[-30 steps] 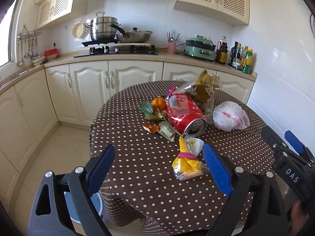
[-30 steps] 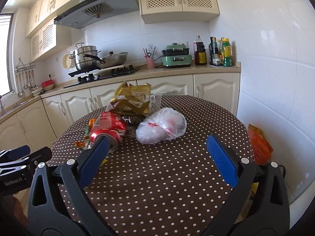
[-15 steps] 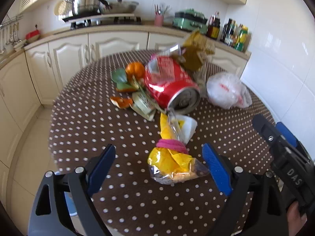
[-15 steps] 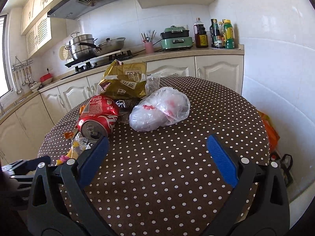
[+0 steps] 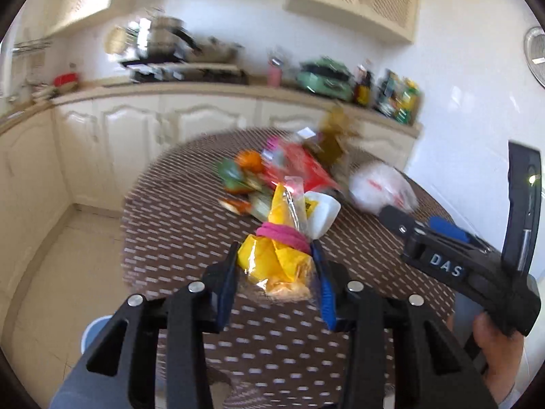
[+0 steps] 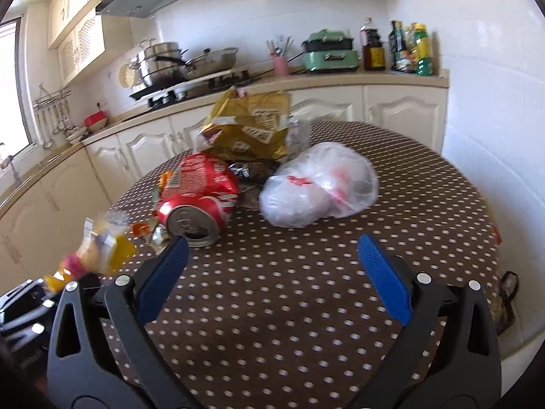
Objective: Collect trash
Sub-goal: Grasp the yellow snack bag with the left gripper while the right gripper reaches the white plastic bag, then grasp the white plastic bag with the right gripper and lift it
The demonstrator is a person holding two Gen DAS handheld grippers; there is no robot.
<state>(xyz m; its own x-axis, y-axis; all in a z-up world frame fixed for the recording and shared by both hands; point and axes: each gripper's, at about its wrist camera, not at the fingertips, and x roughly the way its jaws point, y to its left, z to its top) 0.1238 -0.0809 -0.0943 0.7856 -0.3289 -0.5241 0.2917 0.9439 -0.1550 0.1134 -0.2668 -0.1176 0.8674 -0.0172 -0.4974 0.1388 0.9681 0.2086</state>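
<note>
Our left gripper (image 5: 277, 272) has just closed on the yellow bag (image 5: 272, 259), probably lifted; it is light and crinkly, best pinched below its pink band (image 5: 284, 236). The right gripper (image 6: 272, 266) is spread, empty.

Round worktop (image 6: 425, 211) under a brown, white-dotted cloth. Behind: cream cupboards (image 6: 402, 112), steel pots (image 6: 160, 59) on a hob, pink utensil cup (image 6: 281, 64), green cooker (image 6: 330, 54), bottles (image 6: 408, 49).
</note>
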